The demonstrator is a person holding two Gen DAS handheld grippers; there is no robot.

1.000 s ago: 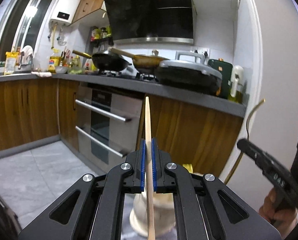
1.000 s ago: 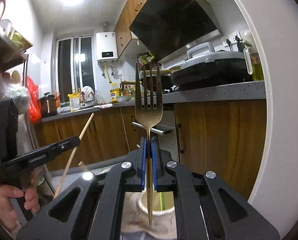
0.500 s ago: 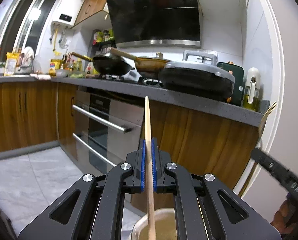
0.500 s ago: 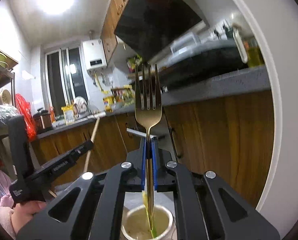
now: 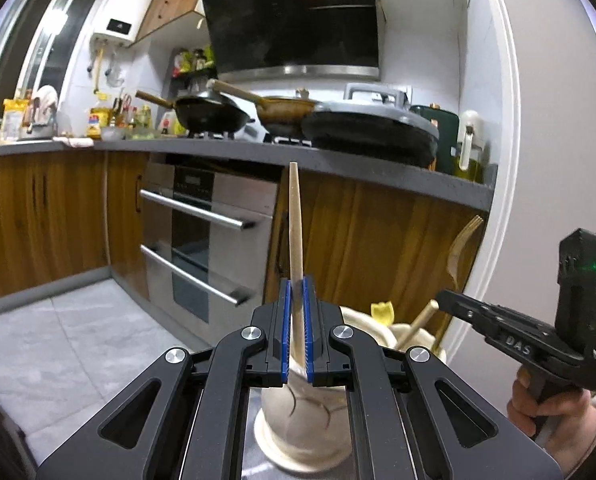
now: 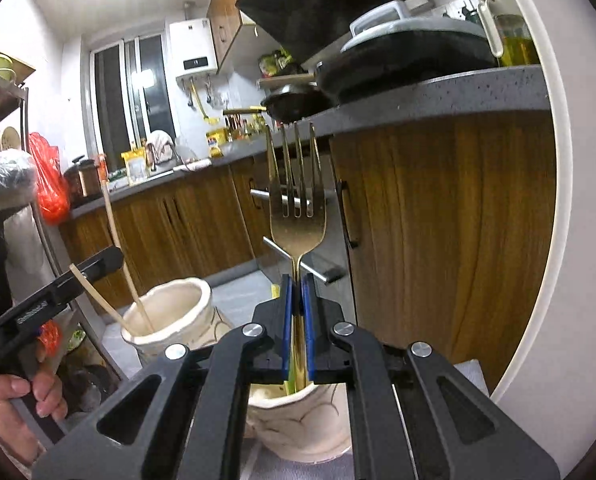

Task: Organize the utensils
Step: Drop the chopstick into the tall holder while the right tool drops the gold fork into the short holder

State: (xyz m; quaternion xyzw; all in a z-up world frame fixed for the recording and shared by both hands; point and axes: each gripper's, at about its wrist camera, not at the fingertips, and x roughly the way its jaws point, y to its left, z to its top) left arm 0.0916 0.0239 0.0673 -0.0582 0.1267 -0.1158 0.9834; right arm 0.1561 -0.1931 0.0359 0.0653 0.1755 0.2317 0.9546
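My left gripper (image 5: 297, 332) holds a wooden chopstick (image 5: 295, 224) upright, jaws slightly parted around it, its lower end in a cream ceramic holder (image 5: 302, 420). My right gripper (image 6: 297, 328) is shut on a gold fork (image 6: 296, 204), tines up, handle down in a second cream holder (image 6: 298, 428). In the right wrist view the first holder (image 6: 170, 312) stands to the left with two chopsticks (image 6: 118, 236) in it, under the left gripper (image 6: 58, 300). In the left wrist view the fork (image 5: 462, 248) and right gripper (image 5: 510, 336) are at right.
A kitchen lies beyond: wooden cabinets (image 5: 378, 248), a steel oven (image 5: 202, 236), a grey counter (image 5: 378, 168) with pans. A white wall edge (image 6: 554, 220) is close on the right. A metal rack (image 6: 2, 92) and red bag (image 6: 50, 192) stand at left.
Both utensils have been lowered into the cream holders. The left jaws have loosened a little on the chopstick, which now leans slightly. The two grippers have come closer together.
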